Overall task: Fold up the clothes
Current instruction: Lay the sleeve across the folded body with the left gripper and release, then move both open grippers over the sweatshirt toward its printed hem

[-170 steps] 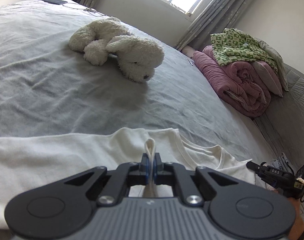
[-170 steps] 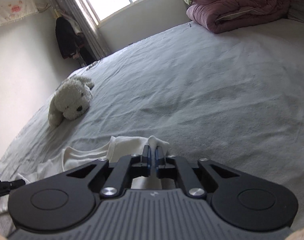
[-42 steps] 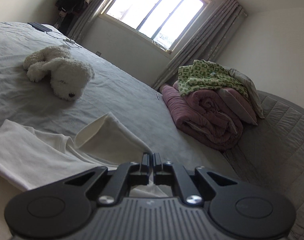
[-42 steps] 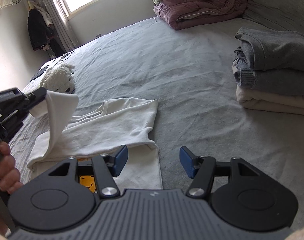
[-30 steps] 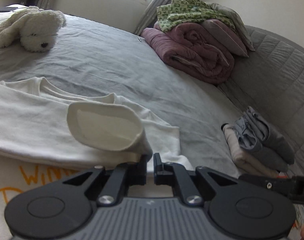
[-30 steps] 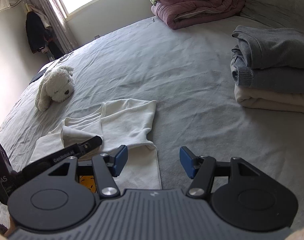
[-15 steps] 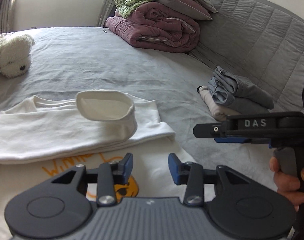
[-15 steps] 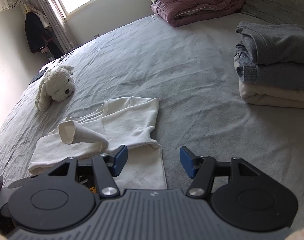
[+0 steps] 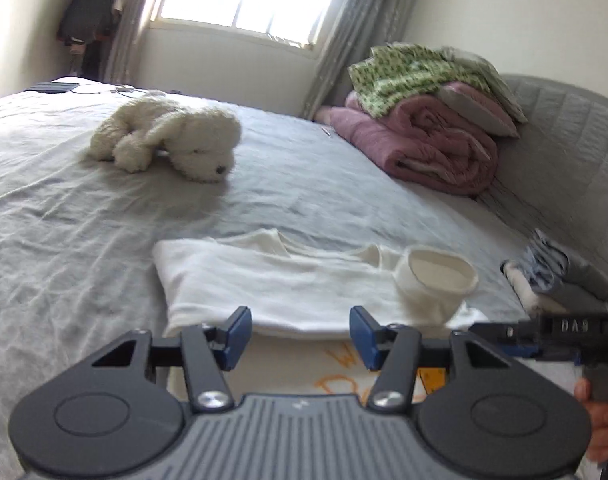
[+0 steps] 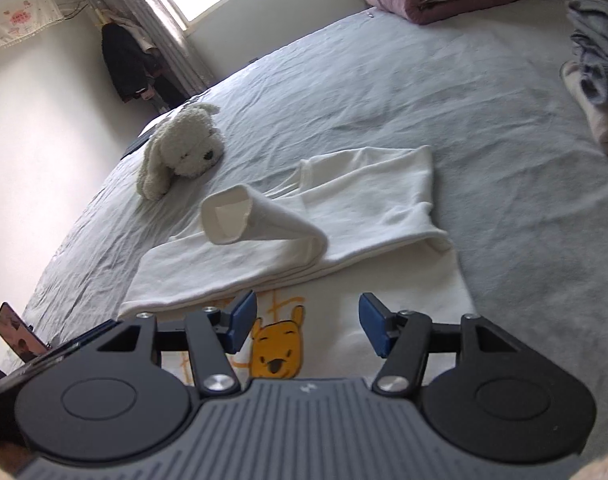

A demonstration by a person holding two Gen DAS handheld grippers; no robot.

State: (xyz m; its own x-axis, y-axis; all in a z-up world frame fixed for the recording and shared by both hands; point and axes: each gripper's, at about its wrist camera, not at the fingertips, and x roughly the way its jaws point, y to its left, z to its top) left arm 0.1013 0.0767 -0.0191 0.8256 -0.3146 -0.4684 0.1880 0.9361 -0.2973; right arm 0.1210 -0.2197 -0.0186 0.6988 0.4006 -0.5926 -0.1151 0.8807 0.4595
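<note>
A cream sweatshirt (image 10: 368, 204) with a yellow bear print (image 10: 278, 354) lies half folded on the grey bed; it also shows in the left wrist view (image 9: 272, 280). One sleeve (image 10: 260, 220) lies back across it, its cuff (image 9: 438, 276) standing open. My left gripper (image 9: 300, 334) is open and empty above the near left part of the shirt. My right gripper (image 10: 308, 326) is open and empty above the print; it shows in the left wrist view (image 9: 544, 336) at the right.
A white plush dog (image 9: 172, 140) lies beyond the shirt, also in the right wrist view (image 10: 180, 148). A pile of pink and green bedding (image 9: 428, 136) sits by the headboard. A stack of folded clothes (image 9: 560, 276) lies at the right (image 10: 596, 80).
My left gripper has opened, let go of the sleeve and swung back to the left. The sleeve now rests across the shirt. My right gripper stays open and has come lower over the print.
</note>
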